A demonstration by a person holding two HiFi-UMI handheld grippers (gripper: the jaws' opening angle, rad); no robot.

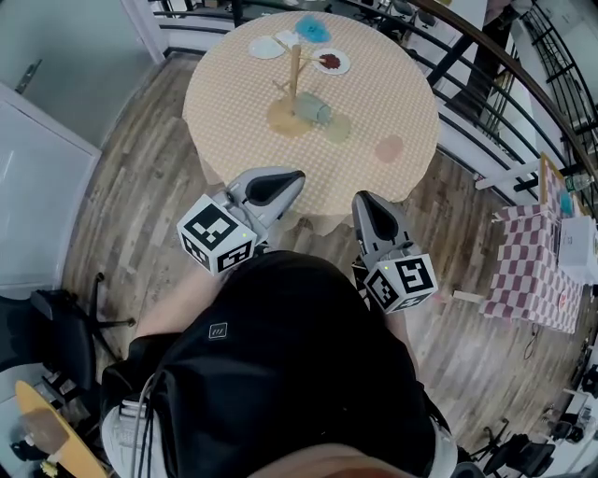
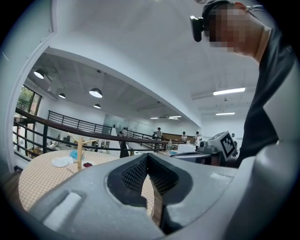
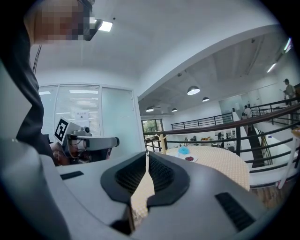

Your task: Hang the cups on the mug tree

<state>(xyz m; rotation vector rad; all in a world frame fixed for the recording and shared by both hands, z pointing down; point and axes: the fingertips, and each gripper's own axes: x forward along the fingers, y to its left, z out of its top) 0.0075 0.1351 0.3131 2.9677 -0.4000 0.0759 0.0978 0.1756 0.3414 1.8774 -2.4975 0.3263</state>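
Note:
A wooden mug tree (image 1: 294, 70) stands on the round table (image 1: 392, 93) covered in a checked cloth. A pale green cup (image 1: 313, 109) lies on its side at the tree's foot. Behind the tree, a blue cup (image 1: 312, 28) sits at the far edge. My left gripper (image 1: 297, 175) and right gripper (image 1: 360, 198) are held close to my body, short of the table's near edge, both shut and empty. The left gripper view shows the tree (image 2: 78, 152) and blue cup (image 2: 73, 153) far off past the shut jaws (image 2: 148, 157). The right gripper view has the tree (image 3: 162, 142) beyond its shut jaws (image 3: 147, 157).
Two white plates (image 1: 266, 47) (image 1: 332, 63) lie near the tree, and round coasters (image 1: 389, 147) are spread over the cloth. A black railing (image 1: 486, 103) runs behind the table at right. A small checked side table (image 1: 533, 271) stands at far right, a chair (image 1: 56, 327) at lower left.

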